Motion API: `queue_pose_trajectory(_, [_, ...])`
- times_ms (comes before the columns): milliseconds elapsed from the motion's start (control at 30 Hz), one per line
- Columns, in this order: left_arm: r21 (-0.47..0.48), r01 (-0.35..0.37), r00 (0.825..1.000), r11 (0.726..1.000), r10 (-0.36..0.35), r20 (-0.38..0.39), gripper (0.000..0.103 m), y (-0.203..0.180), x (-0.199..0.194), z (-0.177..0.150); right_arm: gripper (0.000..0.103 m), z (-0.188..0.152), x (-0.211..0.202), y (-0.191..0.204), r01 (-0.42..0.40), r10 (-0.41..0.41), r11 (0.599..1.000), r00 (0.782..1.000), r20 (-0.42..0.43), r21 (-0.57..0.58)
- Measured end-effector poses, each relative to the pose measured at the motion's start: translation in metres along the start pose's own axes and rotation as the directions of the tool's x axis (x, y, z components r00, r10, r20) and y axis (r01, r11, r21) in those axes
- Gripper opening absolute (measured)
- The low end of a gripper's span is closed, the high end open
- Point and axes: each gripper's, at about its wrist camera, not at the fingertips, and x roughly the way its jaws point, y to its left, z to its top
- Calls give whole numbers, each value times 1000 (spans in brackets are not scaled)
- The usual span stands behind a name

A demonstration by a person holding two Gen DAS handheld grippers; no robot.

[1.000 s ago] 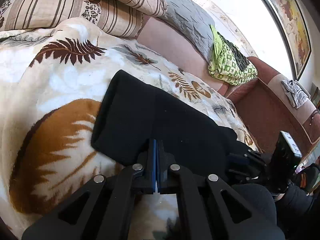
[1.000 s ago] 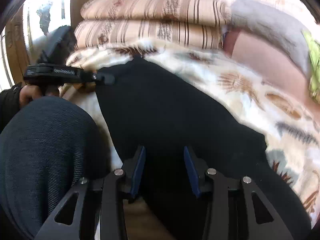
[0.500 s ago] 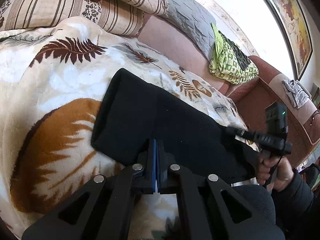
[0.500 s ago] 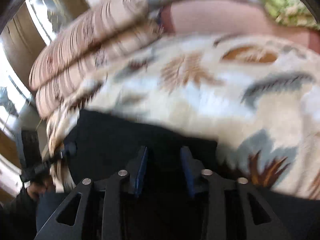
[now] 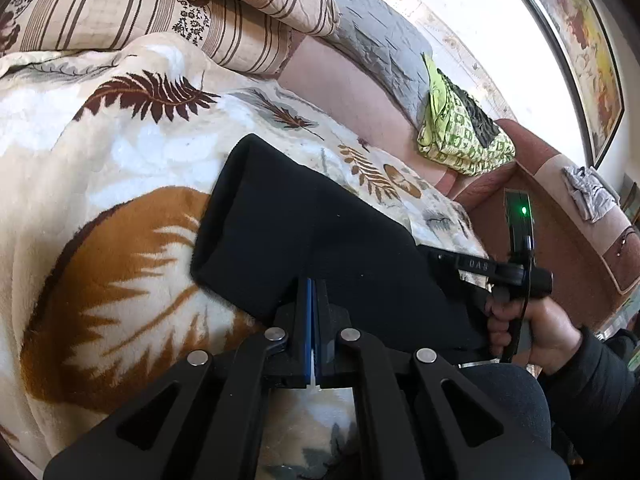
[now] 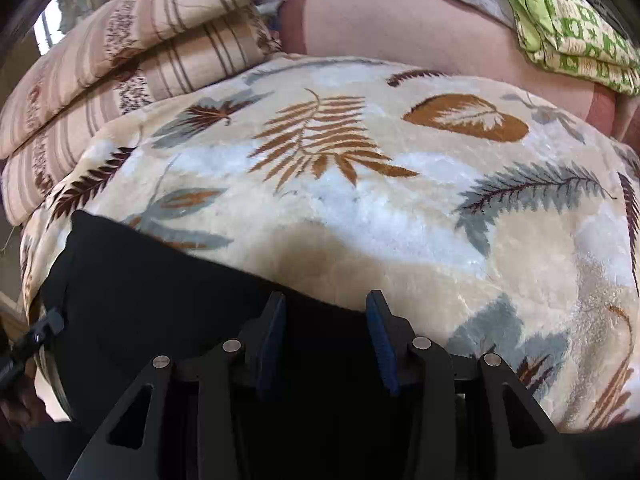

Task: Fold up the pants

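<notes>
The black pants lie folded on a leaf-patterned blanket. My left gripper is shut, its blue pads pressed together at the near edge of the pants; whether cloth is pinched between them is not clear. My right gripper is open, its jaws set over the far edge of the pants, with cloth under and between the fingers. The right gripper also shows in the left wrist view, held in a hand at the right end of the pants.
Striped folded quilts and a grey cushion lie at the back. A green patterned cloth sits on the pink sofa. The person's knee is at the lower right. The blanket spreads beyond the pants.
The right gripper has swung from the near side to the right end of the pants and now looks across the blanket. The left gripper has stayed still and shut.
</notes>
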Motion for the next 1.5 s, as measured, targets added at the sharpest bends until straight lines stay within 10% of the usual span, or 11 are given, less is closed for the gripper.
queue_pose_trajectory(133, [-5,-23,999,1000,23,-42,2,-8,-4,16,45,-5,-30,-6,-78,78,997,996,34,-15])
queue_pose_trajectory(267, [29,-33,999,999,32,36,32,-30,-12,58,55,-31,-79,-28,-101,108,992,990,95,-79])
queue_pose_trajectory(467, [-4,-169,979,986,168,-119,28,-4,67,82,55,-87,-128,-78,40,-16,980,992,125,-196])
queue_pose_trajectory(700, [-16,-229,966,973,225,-130,27,-15,64,94,59,-129,-184,-151,54,-55,998,965,258,12])
queue_pose_trajectory(800, [56,-140,985,989,144,-92,35,-70,51,103,61,-139,-196,-174,64,-83,995,960,269,78])
queue_pose_trajectory(900, [176,-60,985,983,87,-149,59,-143,59,92,61,-144,-194,-189,70,-102,988,967,235,139])
queue_pose_trajectory(1033, [148,8,955,989,37,-295,59,-209,107,53,61,-155,-205,-198,30,-74,985,963,258,171])
queue_pose_trajectory(1167, [47,-88,916,995,100,-388,59,-215,162,15,61,-172,-215,-207,-18,-36,981,963,268,195])
queue_pose_trajectory(1500, [238,-126,948,963,187,-255,95,-241,169,-16,70,-190,-181,-219,-14,-6,963,997,76,268])
